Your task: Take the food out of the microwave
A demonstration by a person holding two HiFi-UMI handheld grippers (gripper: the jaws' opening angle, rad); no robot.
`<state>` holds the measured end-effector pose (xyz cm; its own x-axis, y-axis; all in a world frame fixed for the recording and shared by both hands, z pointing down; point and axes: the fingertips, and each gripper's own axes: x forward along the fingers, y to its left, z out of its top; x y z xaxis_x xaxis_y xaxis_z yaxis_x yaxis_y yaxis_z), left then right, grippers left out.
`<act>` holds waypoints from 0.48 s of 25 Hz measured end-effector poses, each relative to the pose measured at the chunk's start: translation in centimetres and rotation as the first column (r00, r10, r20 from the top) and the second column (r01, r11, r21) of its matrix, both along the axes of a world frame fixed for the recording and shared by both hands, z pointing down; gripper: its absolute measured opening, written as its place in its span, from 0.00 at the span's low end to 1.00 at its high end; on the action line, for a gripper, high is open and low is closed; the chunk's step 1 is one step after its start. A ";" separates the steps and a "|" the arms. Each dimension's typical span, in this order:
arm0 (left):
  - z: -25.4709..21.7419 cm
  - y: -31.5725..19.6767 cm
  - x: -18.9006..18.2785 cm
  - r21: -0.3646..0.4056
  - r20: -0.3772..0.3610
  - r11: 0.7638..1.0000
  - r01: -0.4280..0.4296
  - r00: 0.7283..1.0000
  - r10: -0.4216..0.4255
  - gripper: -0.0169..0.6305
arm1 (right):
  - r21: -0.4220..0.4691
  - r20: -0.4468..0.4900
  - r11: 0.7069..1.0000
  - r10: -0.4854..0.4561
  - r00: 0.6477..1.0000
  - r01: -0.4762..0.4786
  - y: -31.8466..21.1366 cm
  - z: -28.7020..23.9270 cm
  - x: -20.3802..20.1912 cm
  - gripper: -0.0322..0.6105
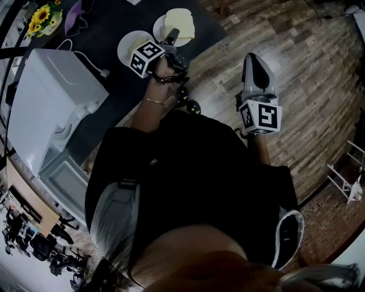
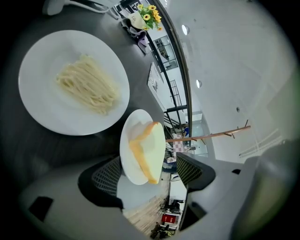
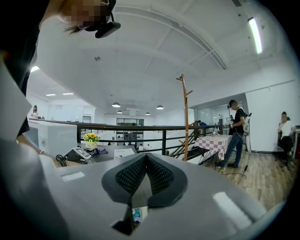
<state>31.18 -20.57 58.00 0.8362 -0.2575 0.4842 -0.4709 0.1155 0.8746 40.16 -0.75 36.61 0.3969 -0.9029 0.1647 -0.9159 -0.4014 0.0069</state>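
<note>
A small white plate (image 2: pixel 132 161) bearing a slice of yellow-crusted bread (image 2: pixel 149 145) rests on the dark table (image 2: pixel 37 150), next to a larger plate of pale noodles (image 2: pixel 86 83). My left gripper (image 2: pixel 150 176) is open, its meshed pads standing either side of the bread plate's near edge without pressing on it. In the head view the left gripper (image 1: pixel 171 37) reaches to the bread plate (image 1: pixel 181 25), and its marker cube hides part of the noodle plate (image 1: pixel 128 45). My right gripper (image 3: pixel 145 161) is shut on nothing and hangs over the wooden floor (image 1: pixel 254 60).
The white microwave (image 1: pixel 51 97) stands at the table's left with its door (image 1: pixel 68 182) hanging open. A pot of yellow flowers (image 1: pixel 43 17) sits at the far corner. A railing (image 3: pixel 164 126), a checkered table (image 3: pixel 213 140) and standing people (image 3: pixel 236 131) lie beyond.
</note>
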 end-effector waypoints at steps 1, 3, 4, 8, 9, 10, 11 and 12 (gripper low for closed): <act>0.0 0.0 -0.1 0.007 0.009 1.000 -0.004 1.000 0.004 0.57 | 0.000 0.001 1.000 0.001 1.000 -0.001 0.0 0.0 0.0 0.05; 0.0 0.0 -0.3 0.014 0.023 1.000 -0.008 1.000 0.008 0.57 | -0.001 0.001 1.000 0.000 1.000 0.000 0.1 0.1 -0.1 0.05; 0.0 0.1 -0.4 0.013 0.029 1.000 -0.012 1.000 0.012 0.57 | -0.001 0.001 1.000 -0.001 1.000 0.001 0.0 0.1 -0.1 0.05; 0.2 0.4 -0.6 -0.019 0.058 0.999 -0.051 0.997 0.052 0.57 | 0.002 0.004 1.000 -0.006 1.000 0.006 -0.1 0.2 -0.4 0.05; 0.3 0.5 -0.6 -0.032 0.063 0.998 -0.059 0.996 0.061 0.57 | 0.003 0.004 1.000 -0.008 1.000 0.008 -0.2 0.1 -0.4 0.05; 0.3 0.5 -0.6 -0.043 0.065 0.997 -0.066 0.996 0.068 0.57 | 0.004 0.005 1.000 -0.010 1.000 0.010 -0.2 0.1 -0.5 0.05; 0.3 0.5 -0.6 -0.051 0.067 0.996 -0.074 0.995 0.077 0.57 | 0.004 0.005 1.000 -0.012 1.000 0.012 -0.3 0.1 -0.5 0.05; 0.3 0.5 -0.6 -0.057 0.069 0.995 -0.083 0.994 0.087 0.57 | 0.005 0.004 1.000 -0.013 1.000 0.013 -0.3 0.1 -0.6 0.05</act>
<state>30.54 -20.04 58.34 0.8167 -0.1588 0.5549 -0.5421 0.1188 0.8319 39.57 -1.05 36.67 0.3842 -0.9089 0.1618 -0.9211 -0.3893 0.0008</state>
